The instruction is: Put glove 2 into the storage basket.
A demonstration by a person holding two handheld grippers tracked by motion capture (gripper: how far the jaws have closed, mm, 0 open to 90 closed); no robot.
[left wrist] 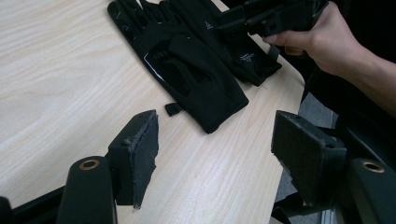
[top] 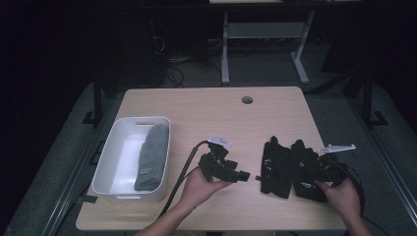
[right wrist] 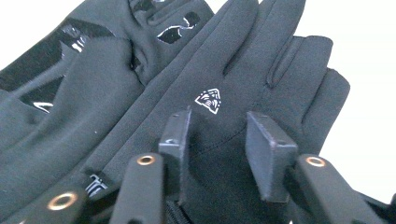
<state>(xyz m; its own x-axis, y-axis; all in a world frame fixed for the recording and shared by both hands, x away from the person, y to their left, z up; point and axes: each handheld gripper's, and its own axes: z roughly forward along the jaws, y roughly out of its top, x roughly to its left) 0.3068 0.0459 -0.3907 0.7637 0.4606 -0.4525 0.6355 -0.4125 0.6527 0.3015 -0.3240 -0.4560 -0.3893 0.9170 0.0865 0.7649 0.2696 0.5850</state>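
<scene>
Black gloves lay side by side on the worktop. Your right claw sat low over the right glove, jaws half open astride a fold of its fabric. Your left claw stood wide and empty, just short of the left glove.

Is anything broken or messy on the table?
The pad on one jaw of the left claw looks frayed and ragged along its edge. The two black gloves lie side by side, slightly overlapping. The grey cloth sits neatly in the white tub. Nothing is spilled.
</scene>
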